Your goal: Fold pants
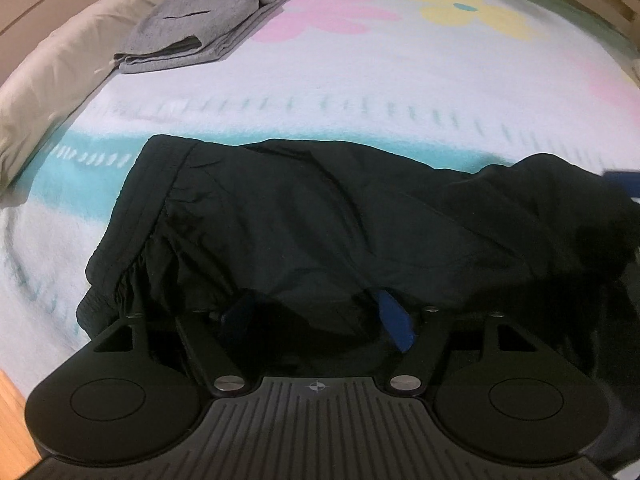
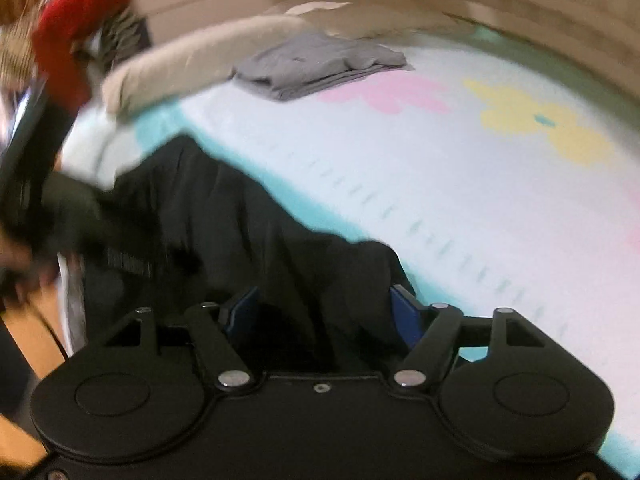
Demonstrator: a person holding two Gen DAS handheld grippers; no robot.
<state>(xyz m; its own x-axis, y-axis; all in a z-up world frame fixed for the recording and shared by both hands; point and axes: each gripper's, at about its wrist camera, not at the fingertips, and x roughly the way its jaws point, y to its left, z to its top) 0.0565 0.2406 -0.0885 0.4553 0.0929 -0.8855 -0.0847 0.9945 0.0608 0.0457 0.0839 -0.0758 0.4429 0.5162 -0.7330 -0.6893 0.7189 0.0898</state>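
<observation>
Black pants (image 1: 320,220) lie crumpled across the near edge of the bed, waistband to the left. They also show in the right wrist view (image 2: 248,240). My left gripper (image 1: 316,316) has its blue-padded fingers (image 1: 394,320) spread wide, with black cloth lying between and over them. My right gripper (image 2: 326,312) is likewise spread, blue pads (image 2: 406,314) on either side of a bunch of the pants. Whether either one pinches the cloth is hidden.
A folded grey garment (image 1: 200,24) lies at the far left of the flowered bedspread (image 1: 400,80), beside a beige pillow (image 1: 52,80). It shows in the right wrist view (image 2: 320,64) too. A person in a red sleeve (image 2: 76,20) stands at the left. Wooden floor (image 1: 12,420) lies below the bed.
</observation>
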